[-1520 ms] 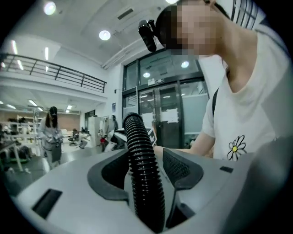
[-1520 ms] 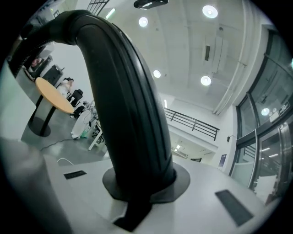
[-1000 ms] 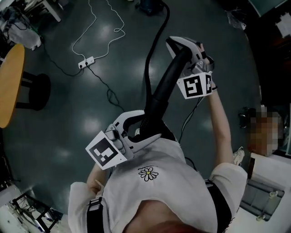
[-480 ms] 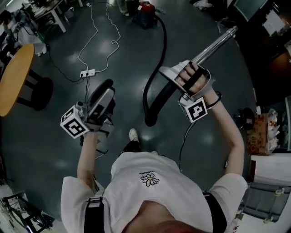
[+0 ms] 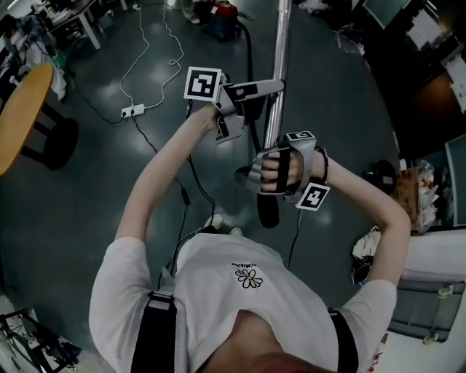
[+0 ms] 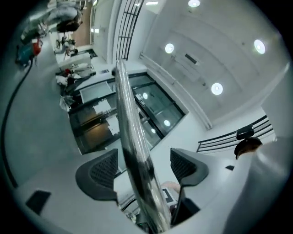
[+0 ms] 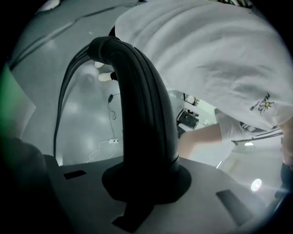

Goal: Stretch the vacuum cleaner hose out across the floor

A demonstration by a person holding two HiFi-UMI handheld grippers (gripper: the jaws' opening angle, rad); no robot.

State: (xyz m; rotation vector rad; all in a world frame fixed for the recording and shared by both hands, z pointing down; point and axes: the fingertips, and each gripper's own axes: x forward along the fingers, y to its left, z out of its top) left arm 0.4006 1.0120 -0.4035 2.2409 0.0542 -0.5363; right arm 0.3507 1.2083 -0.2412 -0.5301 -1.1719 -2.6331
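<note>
A white power strip [image 5: 132, 111] lies on the floor [image 5: 87, 197] near a round table [image 5: 20, 109].

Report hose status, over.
Left gripper just opening, wand between jaws, ungripped. Right gripper shut on handle. Hose trails to vacuum. Power strip on floor.

hose [image 5: 250, 62]: black, long, bendy, runs from top middle down to the center
tube [image 5: 280, 65]: shiny, straight, upper middle

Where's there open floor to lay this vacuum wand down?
Best bare floor: between the round table and the black cable, below the power strip. A smaller patch lies right of the metal tube. Crowded: around the vacuum cleaner up top, and the clutter at right.
</note>
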